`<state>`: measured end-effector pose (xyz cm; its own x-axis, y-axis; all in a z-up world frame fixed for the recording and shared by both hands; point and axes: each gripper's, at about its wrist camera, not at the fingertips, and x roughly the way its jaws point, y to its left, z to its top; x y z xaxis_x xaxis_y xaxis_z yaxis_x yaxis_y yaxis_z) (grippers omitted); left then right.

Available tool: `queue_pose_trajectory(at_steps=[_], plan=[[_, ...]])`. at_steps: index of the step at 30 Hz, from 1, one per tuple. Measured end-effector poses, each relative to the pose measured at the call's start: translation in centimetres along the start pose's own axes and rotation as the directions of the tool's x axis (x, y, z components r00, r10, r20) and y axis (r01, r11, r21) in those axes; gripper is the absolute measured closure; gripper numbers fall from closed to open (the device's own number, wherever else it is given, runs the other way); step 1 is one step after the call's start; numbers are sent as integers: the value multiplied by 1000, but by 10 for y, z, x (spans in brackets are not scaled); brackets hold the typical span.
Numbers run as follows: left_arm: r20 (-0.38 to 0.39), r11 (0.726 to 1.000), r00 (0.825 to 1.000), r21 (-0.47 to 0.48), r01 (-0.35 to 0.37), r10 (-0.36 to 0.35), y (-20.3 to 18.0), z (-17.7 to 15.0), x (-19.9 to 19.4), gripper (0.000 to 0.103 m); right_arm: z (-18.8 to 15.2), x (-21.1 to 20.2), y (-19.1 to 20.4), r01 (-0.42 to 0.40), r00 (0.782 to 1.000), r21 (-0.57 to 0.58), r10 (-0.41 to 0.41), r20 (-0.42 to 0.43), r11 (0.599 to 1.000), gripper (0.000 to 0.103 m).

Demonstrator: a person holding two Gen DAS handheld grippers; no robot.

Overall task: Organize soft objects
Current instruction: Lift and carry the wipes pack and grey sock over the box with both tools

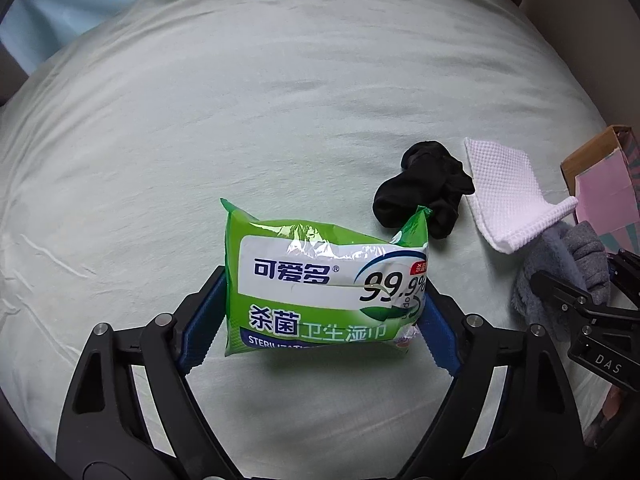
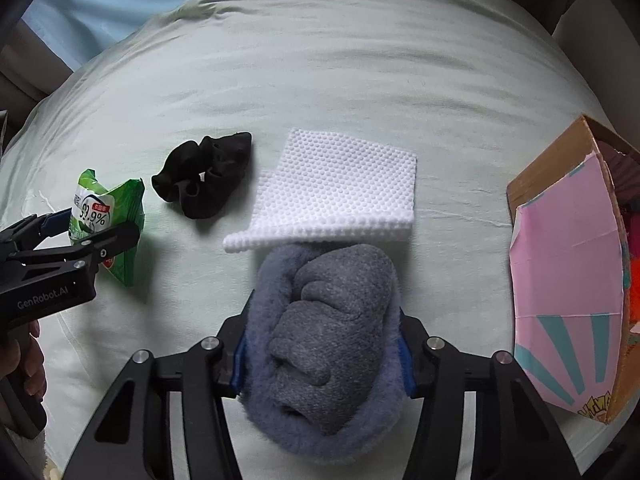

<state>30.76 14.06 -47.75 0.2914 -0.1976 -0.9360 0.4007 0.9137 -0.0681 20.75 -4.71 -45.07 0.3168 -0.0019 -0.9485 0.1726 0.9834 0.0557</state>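
Note:
A green pack of wet wipes (image 1: 320, 264) stands on edge on the pale green bed sheet (image 1: 200, 120). My left gripper (image 1: 326, 284) has its blue pads pressed on the pack's two sides; from the right wrist the pack (image 2: 92, 208) shows between the same fingers (image 2: 102, 220). My right gripper (image 2: 325, 310) is shut on a rolled grey fuzzy sock bundle (image 2: 328, 360), which bulges between the pads. A crumpled black sock (image 2: 208, 176) and a white dotted cloth (image 2: 340, 184) lie loose on the sheet beyond it.
An open cardboard box (image 2: 568, 272) with a pink flap lies at the right edge of the bed. A light blue pillow (image 2: 100, 4) sits at the far left. A hand (image 2: 24, 360) holds the left gripper's handle.

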Motion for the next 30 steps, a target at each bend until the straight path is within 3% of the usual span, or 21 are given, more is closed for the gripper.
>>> queue_pose_trajectory(at_steps=[10, 19, 30], plan=[[70, 1000, 998, -8, -5, 5, -6, 0, -55, 18, -3, -36, -3, -6, 997, -8, 6, 72, 1000, 52], [165, 1000, 986, -15, -15, 17, -25, 0, -142, 18, -9, -121, 0, -20, 982, -31, 26, 185, 999, 52], [282, 999, 959, 13, -37, 32, -70, -10, -243, 18, -15, -219, -19, -35, 955, -7, 35, 293, 999, 52]])
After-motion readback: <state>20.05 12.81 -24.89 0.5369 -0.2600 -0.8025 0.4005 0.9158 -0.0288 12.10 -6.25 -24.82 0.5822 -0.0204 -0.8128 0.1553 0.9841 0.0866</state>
